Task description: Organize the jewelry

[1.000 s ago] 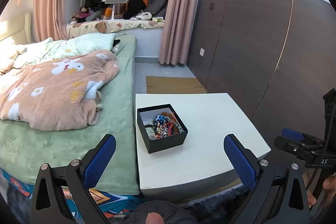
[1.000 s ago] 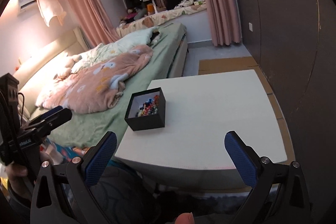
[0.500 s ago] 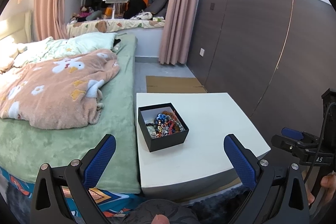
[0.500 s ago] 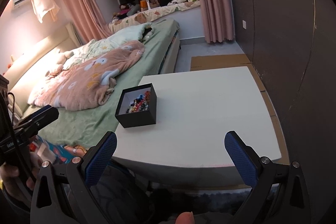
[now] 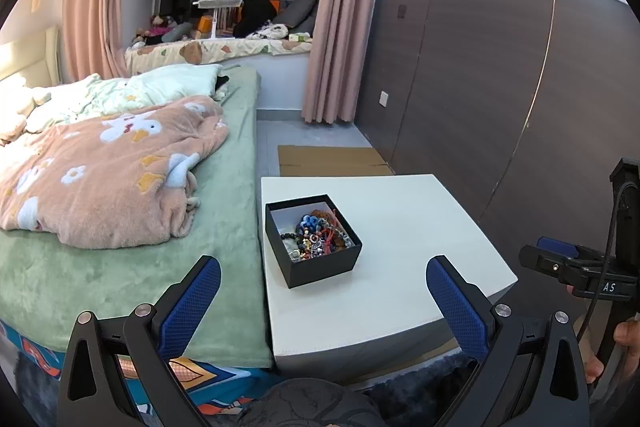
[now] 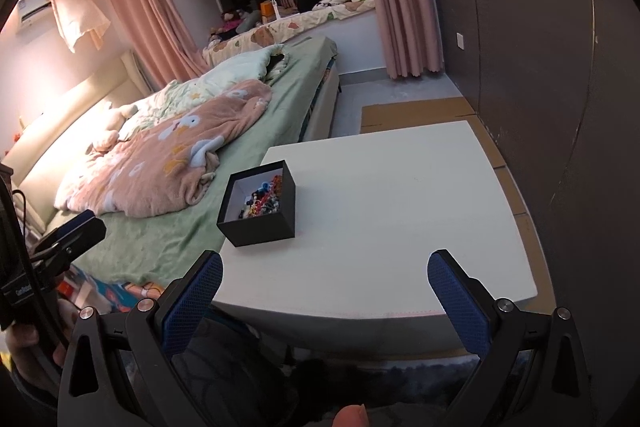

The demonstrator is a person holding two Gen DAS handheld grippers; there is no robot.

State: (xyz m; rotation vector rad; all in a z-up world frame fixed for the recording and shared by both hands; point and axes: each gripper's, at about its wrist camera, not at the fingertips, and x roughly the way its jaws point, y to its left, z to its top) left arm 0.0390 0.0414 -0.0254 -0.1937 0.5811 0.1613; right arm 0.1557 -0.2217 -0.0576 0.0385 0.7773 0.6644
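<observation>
Open square black cardboard box [image 5: 314,241] holding a tangled heap of coloured beaded jewellery [image 5: 318,235], seated on the white square tabletop [image 5: 404,227] near the tabletop's bed-side edge. In the left wrist view the box sits just below frame centre, between the two blue-padded fingers and a little toward the left one; the left gripper [image 5: 323,297], spread wide and holding nothing, hangs short of the tabletop's near edge, with the box straight ahead. In the right wrist view the box [image 6: 258,209] lies left of centre, above the left finger; the right gripper [image 6: 325,295], likewise spread wide and empty, faces bare tabletop, so the box lies ahead and to its left. Judged from both views, the left gripper has the more direct line. The box has no marked long axis; one corner points toward the grippers. All jewellery seen lies inside the box; none shows on the tabletop, a layout fitting either sorting to come or pieces already gathered in.
</observation>
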